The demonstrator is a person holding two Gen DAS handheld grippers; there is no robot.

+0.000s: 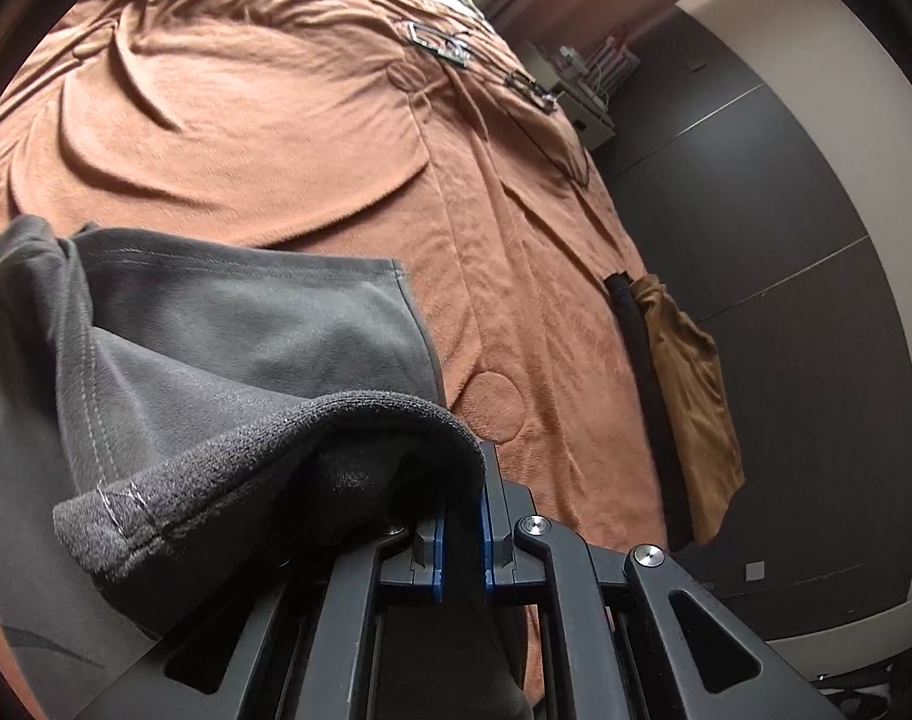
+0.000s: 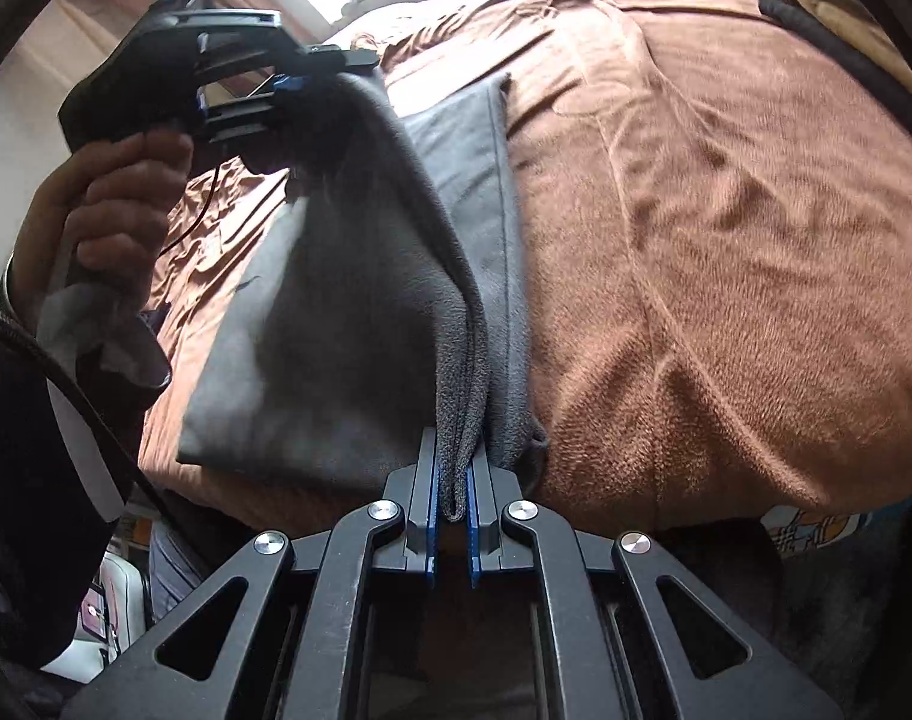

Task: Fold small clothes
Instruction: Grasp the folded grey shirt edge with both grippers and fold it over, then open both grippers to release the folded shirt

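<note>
Right wrist view: my right hand-held gripper [image 2: 452, 480] is clamped on a doubled edge of the grey garment [image 2: 360, 312] — the cloth runs up from its blue pads to my left hand-held gripper [image 2: 288, 90], which pinches the far corner. In the left wrist view that gripper [image 1: 462, 480] is closed with the garment [image 1: 228, 360] draped over its fingers. The lower layer lies flat on the brown bedspread [image 2: 726, 240] — folded tan and black clothes [image 1: 690, 396] sit at the bed's edge.

A bed is covered by a rumpled rust-brown blanket [image 1: 312, 120]. A grey garment [image 2: 348, 312] is spread on it, partly lifted. Near the far edge, a black cloth [image 1: 642, 360] and a tan cloth [image 1: 690, 396] are laid side by side, touching.
</note>
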